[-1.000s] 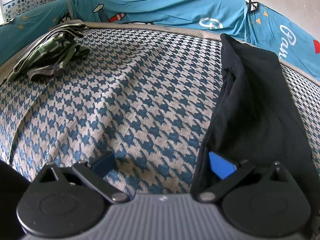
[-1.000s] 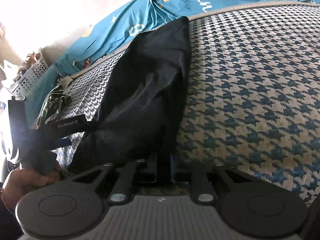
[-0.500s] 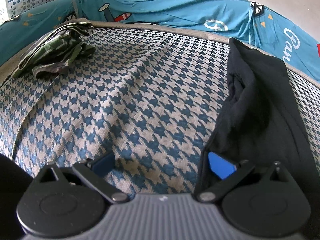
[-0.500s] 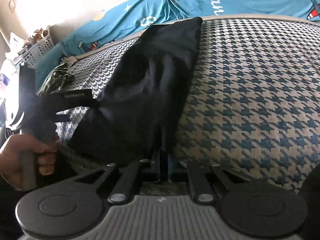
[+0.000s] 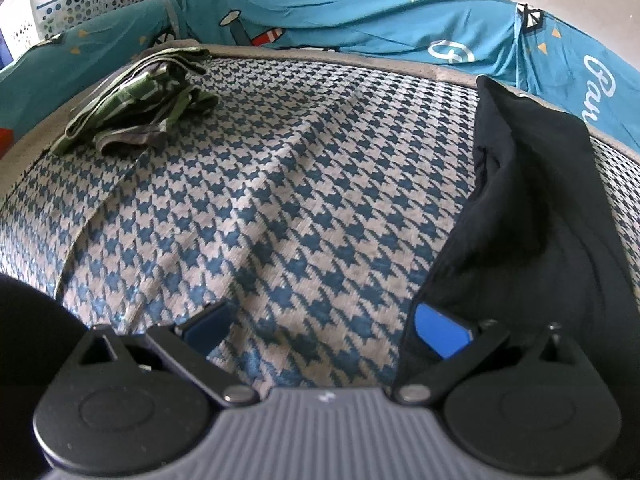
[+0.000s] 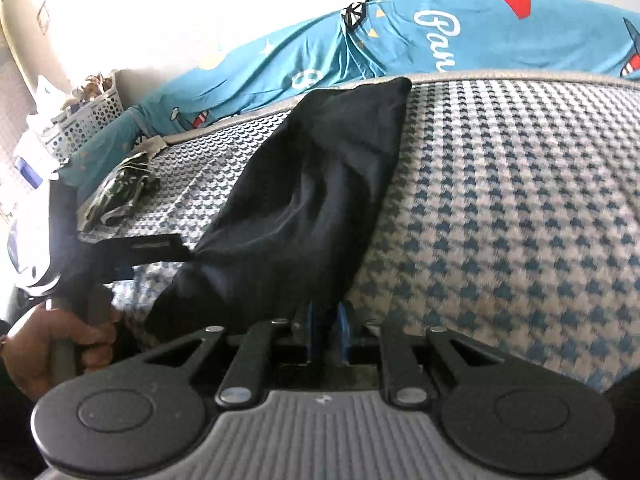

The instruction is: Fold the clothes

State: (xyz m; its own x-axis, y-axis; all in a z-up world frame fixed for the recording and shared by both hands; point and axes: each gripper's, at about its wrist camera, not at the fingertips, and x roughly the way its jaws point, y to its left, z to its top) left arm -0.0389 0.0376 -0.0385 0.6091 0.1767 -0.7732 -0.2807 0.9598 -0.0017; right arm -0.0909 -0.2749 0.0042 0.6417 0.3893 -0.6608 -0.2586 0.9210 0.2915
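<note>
A black garment (image 5: 532, 208) lies folded lengthwise on the houndstooth bed cover (image 5: 280, 184), stretching away from me. It also shows in the right wrist view (image 6: 312, 200). My left gripper (image 5: 324, 326) is open; its right blue pad (image 5: 440, 330) touches the garment's near left edge, the left pad rests over the cover. My right gripper (image 6: 325, 330) is shut on the garment's near edge and lifts it, so the cloth bulges. The left gripper's finger (image 6: 152, 246) touches the garment from the left in the right wrist view.
A folded green striped garment (image 5: 140, 100) lies at the far left of the bed. A teal printed sheet (image 5: 360, 24) rims the far edge. A white perforated basket (image 5: 84, 0) stands beyond at the left. The person's hand (image 6: 48, 344) holds the left gripper.
The near end of the black garment has been lifted and drawn toward me, bunching and bulging. Both grippers have risen a little. The left gripper stays open, the right stays shut.
</note>
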